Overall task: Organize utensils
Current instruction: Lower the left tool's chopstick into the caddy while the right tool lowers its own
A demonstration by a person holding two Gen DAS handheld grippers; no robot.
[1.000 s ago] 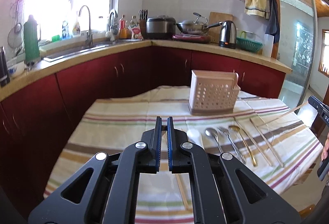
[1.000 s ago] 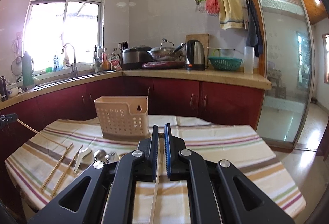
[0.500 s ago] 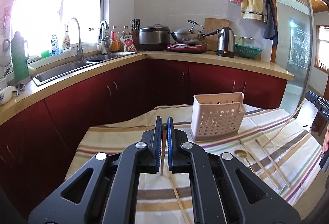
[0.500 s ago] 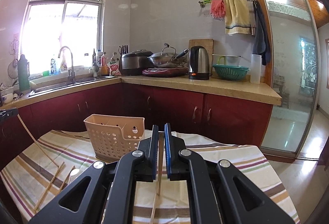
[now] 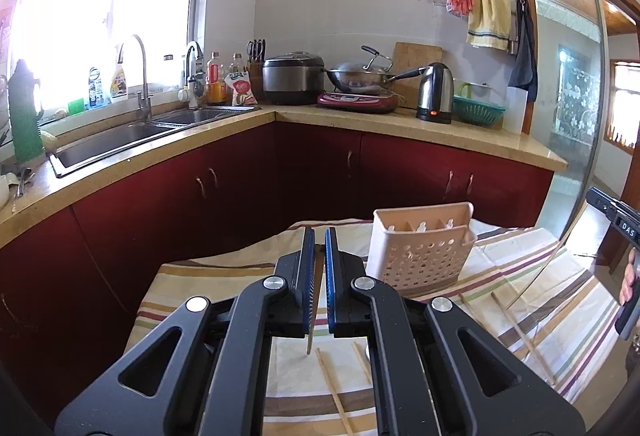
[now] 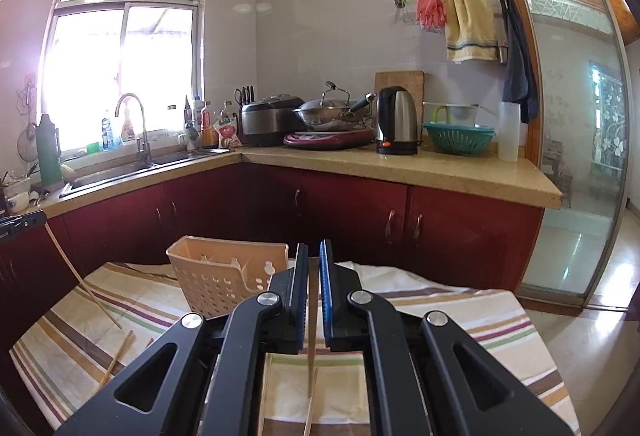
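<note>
My left gripper (image 5: 316, 236) is shut on a wooden chopstick (image 5: 313, 310) that hangs down between its blue pads, above the striped tablecloth (image 5: 532, 300). My right gripper (image 6: 314, 250) is shut on another wooden chopstick (image 6: 310, 356), also hanging down. The beige perforated utensil basket (image 5: 418, 250) stands on the table, just right of the left gripper; in the right wrist view the basket (image 6: 224, 278) is left of the right gripper. The right-held chopstick (image 5: 560, 236) shows slanting at the right edge of the left view. Loose chopsticks (image 5: 334, 388) lie on the cloth below.
Loose chopsticks (image 6: 116, 356) lie on the cloth at the left of the right wrist view. Dark red cabinets (image 5: 224, 188) and a worktop with sink (image 5: 120, 140), wok and kettle (image 5: 434, 92) stand beyond the table. A glass door (image 6: 576, 156) is at the right.
Both grippers have risen with their chopsticks, lifting them off the cloth. The spoons and fork on the table have dropped out of view under the grippers.
</note>
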